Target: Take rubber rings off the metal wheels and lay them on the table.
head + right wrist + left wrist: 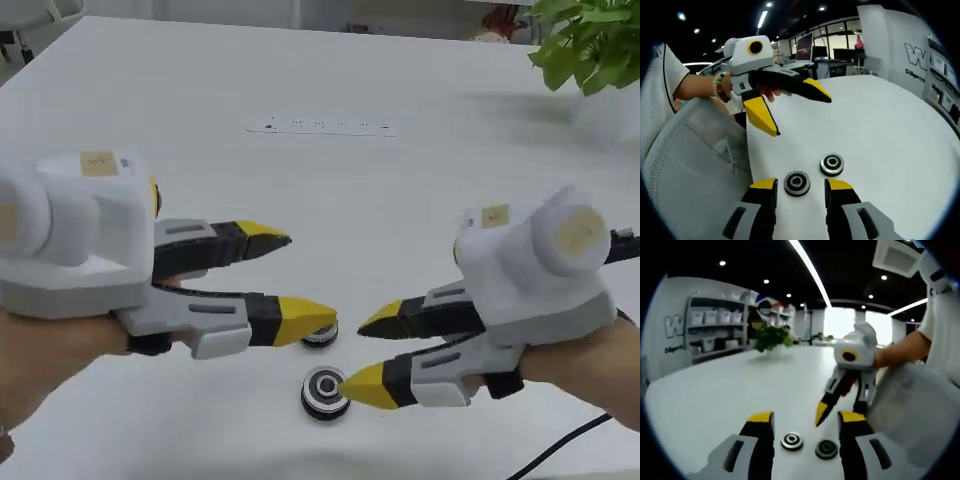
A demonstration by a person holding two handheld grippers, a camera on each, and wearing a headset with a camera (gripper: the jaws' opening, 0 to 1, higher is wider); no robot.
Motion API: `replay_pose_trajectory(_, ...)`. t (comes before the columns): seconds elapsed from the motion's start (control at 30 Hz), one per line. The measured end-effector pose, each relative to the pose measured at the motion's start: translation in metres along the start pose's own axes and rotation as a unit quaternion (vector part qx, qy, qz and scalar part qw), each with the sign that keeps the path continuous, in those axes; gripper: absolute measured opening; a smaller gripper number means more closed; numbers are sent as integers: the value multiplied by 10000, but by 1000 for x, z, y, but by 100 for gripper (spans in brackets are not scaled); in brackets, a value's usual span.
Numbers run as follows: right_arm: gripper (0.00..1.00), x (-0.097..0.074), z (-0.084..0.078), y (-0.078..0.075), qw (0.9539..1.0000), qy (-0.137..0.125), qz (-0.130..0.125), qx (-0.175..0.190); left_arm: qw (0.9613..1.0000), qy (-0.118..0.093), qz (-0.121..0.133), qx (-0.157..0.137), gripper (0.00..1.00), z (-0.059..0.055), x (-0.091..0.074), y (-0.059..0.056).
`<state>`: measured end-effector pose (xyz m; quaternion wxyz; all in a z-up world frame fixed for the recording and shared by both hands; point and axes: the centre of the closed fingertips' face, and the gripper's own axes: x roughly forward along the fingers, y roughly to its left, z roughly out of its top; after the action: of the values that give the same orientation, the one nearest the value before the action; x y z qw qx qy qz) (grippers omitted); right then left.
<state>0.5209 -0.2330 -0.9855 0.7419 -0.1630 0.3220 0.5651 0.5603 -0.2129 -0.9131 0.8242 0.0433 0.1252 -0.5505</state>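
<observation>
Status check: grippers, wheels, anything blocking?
Both open: left gripper, right gripper, above table. Near wheel, far wheel between them, rings look still on. Nothing blocking.

The table (420,200) across the middle looks smooth, matt white. At lower centre, a wheel (797,183) shows a shiny metal hub inside a dull black rubber ring (787,184). The left gripper (305,275) and right gripper (353,353) have matt white plastic shells.

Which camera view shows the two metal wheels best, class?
The right gripper view: both metal wheels lie whole and sharp on the table, just beyond that view's own open jaws. The left gripper view shows both too, lower in frame and dimmer. In the head view the left gripper hides part of one wheel.
</observation>
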Motion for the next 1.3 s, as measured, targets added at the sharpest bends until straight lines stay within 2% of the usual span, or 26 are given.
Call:
replay_pose_trajectory(0.2, 34, 7, -8, -2, 9999, 144, -29, 37, 9992, 289, -214, -175, 43, -23, 10, -13)
replay_pose_trajectory(0.23, 33, 7, -10, -2, 9999, 159, -40, 51, 9985, 408, -320, -145, 43, -29, 12, -18)
replay_pose_trajectory(0.33, 31, 9, -11, -3, 9998, 131, -37, 148, 9973, 587, -436, 5, 42, -38, 16, -27)
replay_pose_trajectory(0.47, 30, 14, -18, -2, 9997, 199, -16, 165, 9953, 767, -583, -103, 38, -51, 21, -36)
replay_pose_trajectory(0.57, 30, 16, -25, -1, 9993, 321, 3, 200, 9935, 981, -586, 17, 36, -63, 23, -38)
replay_pose_trajectory(0.67, 29, 19, -29, 3, 9990, 422, 70, 133, 9896, 1272, -612, 262, 34, -78, 24, -38)
replay_pose_trajectory(0.77, 29, 19, -29, 2, 9990, 435, 26, 95, 9877, 1330, -636, 517, 28, -81, 26, -41)
replay_pose_trajectory(0.9, 27, 20, -30, 2, 9989, 456, 28, 68, 9874, 1328, -677, 539, 21, -81, 29, -43)
replay_pose_trajectory(1.03, 25, 21, -31, 2, 9989, 473, 8, 20, 9853, 1465, -618, 633, 21, -89, 29, -40)
replay_pose_trajectory(1.07, 24, 21, -31, 2, 9989, 477, 7, 21, 9865, 1380, -627, 616, 20, -86, 30, -40)
replay_pose_trajectory(1.17, 23, 22, -33, 2, 9987, 503, 18, 31, 9867, 1411, -572, 564, 15, -87, 30, -36)
replay_pose_trajectory(1.3, 21, 23, -32, 2, 9988, 489, 6, 13, 9868, 1393, -608, 562, 15, -89, 33, -35)
